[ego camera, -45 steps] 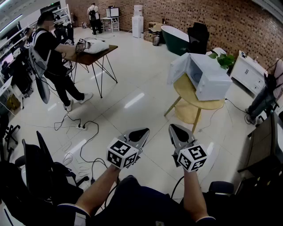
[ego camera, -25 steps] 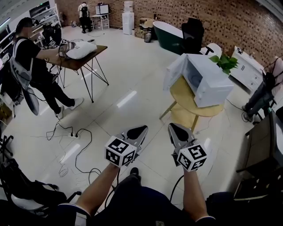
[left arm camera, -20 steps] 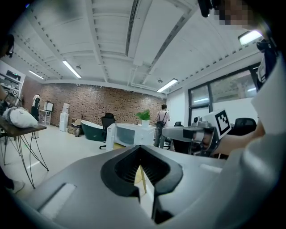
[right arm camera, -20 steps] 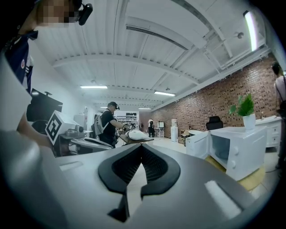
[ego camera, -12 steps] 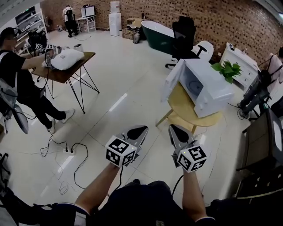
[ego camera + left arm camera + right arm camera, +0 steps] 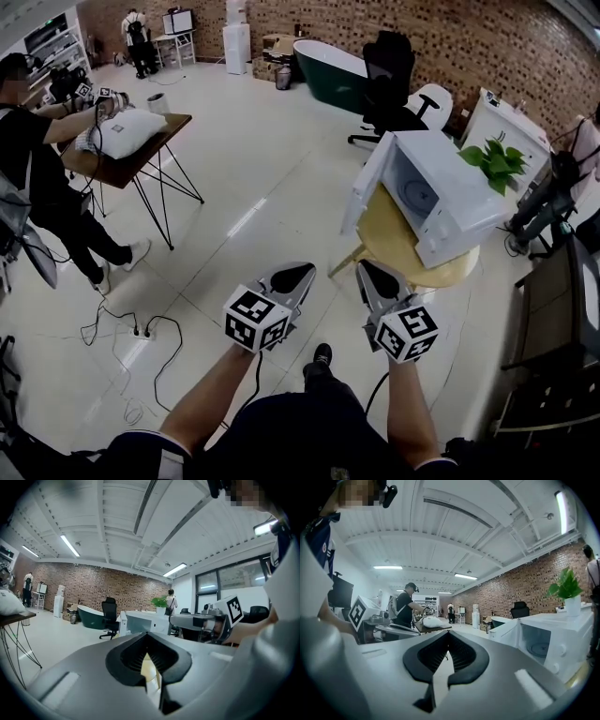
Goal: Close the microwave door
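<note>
Microwave (image 6: 459, 197) sits on a round yellow bench (image 6: 394, 230), far and to the right of both tongs and well apart from them. Its long side runs from far to near, slanting a little right at the near end, and its open front faces left. The door (image 6: 364, 192) hangs wide open from the far end of that front, swung out to the left (the turntable (image 6: 419, 197) inside shows plainly). The left tongs (image 6: 298, 274) and the right tongs (image 6: 372, 272) are held side by side over the floor (image 6: 234, 216), pointing far. Both are pinched closed with nothing between them, and each gripper view shows the tips met. A potted plant (image 6: 495, 159) stands just beyond the microwave to the right. Against the earlier frames, the microwave has come closer and sits lower in the head view. The person (image 6: 33, 150) at the dark bench (image 6: 131, 155) has slid to the left edge, and a shoe (image 6: 322, 354) now shows on the floor. The tongs keep their closed pose.
</note>
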The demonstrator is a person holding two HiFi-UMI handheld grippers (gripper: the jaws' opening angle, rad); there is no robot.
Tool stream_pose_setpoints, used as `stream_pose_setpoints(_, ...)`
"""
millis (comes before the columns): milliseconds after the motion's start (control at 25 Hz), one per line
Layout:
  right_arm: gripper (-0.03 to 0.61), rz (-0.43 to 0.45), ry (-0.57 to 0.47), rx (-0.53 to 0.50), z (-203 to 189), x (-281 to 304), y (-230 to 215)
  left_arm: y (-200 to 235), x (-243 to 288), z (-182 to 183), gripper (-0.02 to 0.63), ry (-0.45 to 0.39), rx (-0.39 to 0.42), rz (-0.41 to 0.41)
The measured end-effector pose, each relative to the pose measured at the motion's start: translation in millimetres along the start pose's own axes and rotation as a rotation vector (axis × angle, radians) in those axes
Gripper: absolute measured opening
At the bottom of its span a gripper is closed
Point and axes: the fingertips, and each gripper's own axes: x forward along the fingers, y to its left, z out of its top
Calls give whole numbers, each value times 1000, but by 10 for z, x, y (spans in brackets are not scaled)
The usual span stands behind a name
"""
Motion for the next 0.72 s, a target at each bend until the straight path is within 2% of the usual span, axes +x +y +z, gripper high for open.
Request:
stream_pose_setpoints(440, 2, 77, 23, 7, 1, 765, -703, 609, 858, 129, 8, 4, -16, 37)
stream_pose_setpoints(720, 2, 130, 27, 2, 85, 1122, -1070, 915, 1314, 208, 8, 10, -39, 89)
